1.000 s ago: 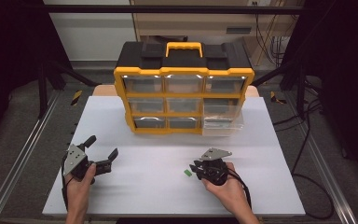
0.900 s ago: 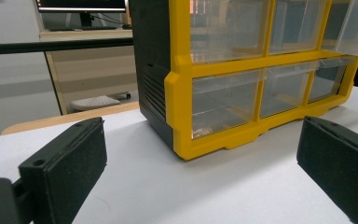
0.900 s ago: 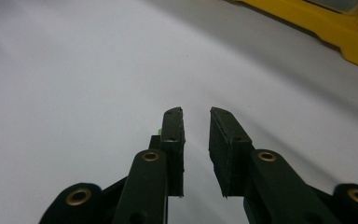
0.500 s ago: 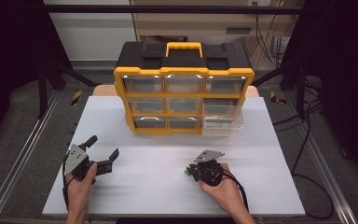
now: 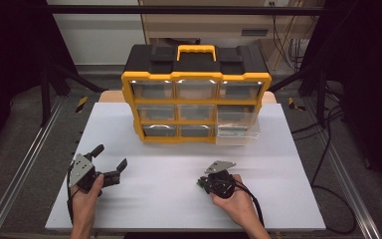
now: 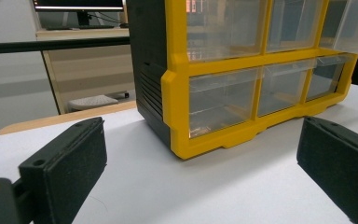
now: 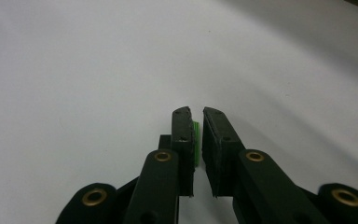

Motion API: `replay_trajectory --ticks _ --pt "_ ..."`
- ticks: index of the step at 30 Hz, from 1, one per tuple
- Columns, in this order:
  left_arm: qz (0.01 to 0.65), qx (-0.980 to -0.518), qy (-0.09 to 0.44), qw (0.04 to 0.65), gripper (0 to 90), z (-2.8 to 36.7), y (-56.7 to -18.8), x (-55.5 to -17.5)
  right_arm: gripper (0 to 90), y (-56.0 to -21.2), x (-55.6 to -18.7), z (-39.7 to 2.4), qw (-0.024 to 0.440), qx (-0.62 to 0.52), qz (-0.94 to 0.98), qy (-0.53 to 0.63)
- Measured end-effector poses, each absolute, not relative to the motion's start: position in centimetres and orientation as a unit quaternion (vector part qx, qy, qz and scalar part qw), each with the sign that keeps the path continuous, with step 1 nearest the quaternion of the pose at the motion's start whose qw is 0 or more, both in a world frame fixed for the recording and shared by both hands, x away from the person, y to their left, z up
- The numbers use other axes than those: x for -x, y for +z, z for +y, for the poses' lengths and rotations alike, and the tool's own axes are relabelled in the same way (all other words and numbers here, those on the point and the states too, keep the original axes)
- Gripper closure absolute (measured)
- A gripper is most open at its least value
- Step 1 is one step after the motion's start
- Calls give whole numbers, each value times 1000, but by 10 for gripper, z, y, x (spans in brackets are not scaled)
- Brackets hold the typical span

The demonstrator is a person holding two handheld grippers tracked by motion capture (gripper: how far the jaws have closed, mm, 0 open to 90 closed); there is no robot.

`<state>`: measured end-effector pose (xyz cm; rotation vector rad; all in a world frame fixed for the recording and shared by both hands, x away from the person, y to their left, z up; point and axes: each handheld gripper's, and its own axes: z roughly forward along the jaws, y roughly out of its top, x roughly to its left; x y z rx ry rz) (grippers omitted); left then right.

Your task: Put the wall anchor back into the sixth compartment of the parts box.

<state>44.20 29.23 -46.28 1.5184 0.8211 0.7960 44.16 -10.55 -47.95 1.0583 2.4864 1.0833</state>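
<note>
- White table top (image 5: 179,199), matte, mostly bare; wooden edge showing behind it, near the back corners.
- Aluminium rails along both long sides; grey floor beyond, black cables trailing at right.
- Yellow-and-black drawer cabinet (image 5: 196,94) upright at the far middle of the table, clear drawers in three rows, yellow handle on top.
- Bottom-right drawer (image 5: 238,128) pulled out toward the near side, past the cabinet front.
- Room: dark frame posts left and right, pale wall and wooden furniture behind; monitor and keyboard seen in the left gripper view, beyond the table.
- Left gripper (image 5: 110,165) near the front left corner, held low over the table, jaws spread wide, nothing between; pointed at the cabinet's left corner (image 6: 177,116).
- Right gripper (image 7: 196,140) at front centre-right, tilted down at the table, jaws just closing, now nearly together and pinching a small green piece (image 7: 196,142).
- Green piece (image 5: 199,184) at the tip of that gripper, just over the white surface, well apart from the cabinet.
</note>
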Motion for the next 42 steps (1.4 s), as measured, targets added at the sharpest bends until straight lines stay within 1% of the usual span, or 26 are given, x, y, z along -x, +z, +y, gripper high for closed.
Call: replay_trajectory --ticks 4,11,16,24,30,35,42 --pt "351 -650 341 581 13 292 -463 -442 816 -479 -443 -106 115 -365 847 370" --pt "351 -650 340 581 13 292 -463 -442 822 -480 -442 -104 113 -367 847 367" --pt "351 -650 341 581 13 292 -462 -442 842 -482 -443 -104 120 -370 849 359" --pt "354 -648 342 581 13 295 -463 -442 843 -479 -442 -106 130 -370 840 375" --pt "352 -650 342 580 13 293 -463 -441 844 -468 -440 -117 150 -370 819 413" --pt "351 -652 342 579 13 292 -463 -441 844 -453 -433 -126 172 -364 800 444" --pt "350 -652 343 578 13 291 -463 -440 844 -431 -426 -134 191 -359 782 472"
